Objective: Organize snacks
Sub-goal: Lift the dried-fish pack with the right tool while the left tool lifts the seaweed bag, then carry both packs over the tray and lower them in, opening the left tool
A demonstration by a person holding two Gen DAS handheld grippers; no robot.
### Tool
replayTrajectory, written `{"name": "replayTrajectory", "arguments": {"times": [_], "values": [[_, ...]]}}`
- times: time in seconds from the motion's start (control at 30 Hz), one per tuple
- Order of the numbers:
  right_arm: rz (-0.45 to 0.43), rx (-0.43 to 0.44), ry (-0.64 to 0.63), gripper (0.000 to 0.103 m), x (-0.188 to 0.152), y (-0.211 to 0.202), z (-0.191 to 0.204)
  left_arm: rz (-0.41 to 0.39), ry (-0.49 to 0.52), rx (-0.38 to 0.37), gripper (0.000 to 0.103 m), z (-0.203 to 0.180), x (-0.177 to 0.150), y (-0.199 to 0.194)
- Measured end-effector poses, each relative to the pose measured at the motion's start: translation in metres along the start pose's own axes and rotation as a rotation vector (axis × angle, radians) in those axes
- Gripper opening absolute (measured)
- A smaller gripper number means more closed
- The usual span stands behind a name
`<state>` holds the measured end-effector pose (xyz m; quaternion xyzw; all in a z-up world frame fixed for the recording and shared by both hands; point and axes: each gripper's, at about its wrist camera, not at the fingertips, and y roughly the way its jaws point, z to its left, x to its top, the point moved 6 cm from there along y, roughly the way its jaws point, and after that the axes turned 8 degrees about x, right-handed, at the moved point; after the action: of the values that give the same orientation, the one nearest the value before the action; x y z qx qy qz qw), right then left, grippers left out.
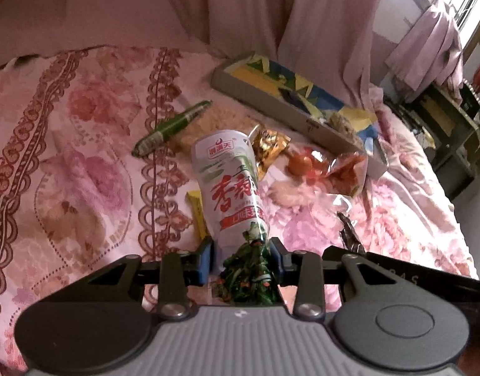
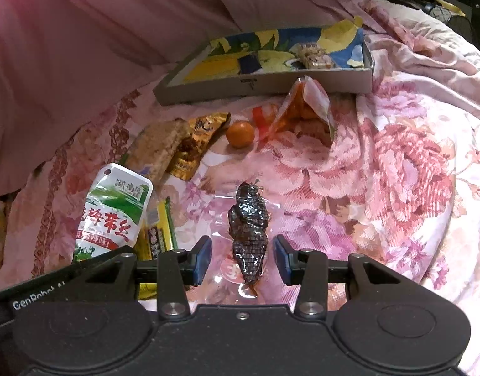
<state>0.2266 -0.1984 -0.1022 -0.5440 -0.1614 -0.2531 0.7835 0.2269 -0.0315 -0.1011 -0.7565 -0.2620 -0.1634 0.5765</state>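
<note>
White pouch (image 1: 232, 188) with red lettering and green vegetable print, clamped at its clear lower end in the left gripper (image 1: 241, 258), raised over the middle of the bedspread (image 1: 67, 169). Right gripper (image 2: 243, 258) spread wide, straddling a dark vacuum-packed snack (image 2: 248, 228) lying flat. Box (image 2: 265, 84) against the far curtain edge; bare floral cloth toward the right edge.

Yellow packet (image 1: 195, 216) mostly hidden behind white pouch (image 1: 229, 188). Small print on gold wrapper (image 2: 193, 147) too blurred to read. Grain bar (image 2: 160, 148) partly covered by white pouch.
</note>
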Motion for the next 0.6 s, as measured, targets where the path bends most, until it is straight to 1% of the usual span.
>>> {"name": "replayTrajectory", "arguments": {"times": [0.2,0.3,0.37,0.47,0.6], "values": [[-0.052,0.034,-0.007,0.045,0.006,-0.008,0.006,-0.067,0.024,-0.028,0.041,-0.008,0.007,-0.006],[-0.079,0.062,-0.005,0.045,0.015,-0.018,0.010,-0.096,0.026,-0.042,0.041,-0.010,0.013,-0.010],[-0.104,0.073,-0.020,0.045,0.026,-0.028,0.011,-0.103,0.031,-0.048,0.041,-0.012,0.018,-0.012],[-0.153,0.087,-0.050,0.045,0.047,-0.044,0.008,-0.091,0.037,-0.056,0.041,-0.018,0.030,-0.011],[-0.223,0.067,-0.111,0.045,0.077,-0.052,-0.008,-0.095,0.082,-0.064,0.041,-0.037,0.054,-0.006]]}}
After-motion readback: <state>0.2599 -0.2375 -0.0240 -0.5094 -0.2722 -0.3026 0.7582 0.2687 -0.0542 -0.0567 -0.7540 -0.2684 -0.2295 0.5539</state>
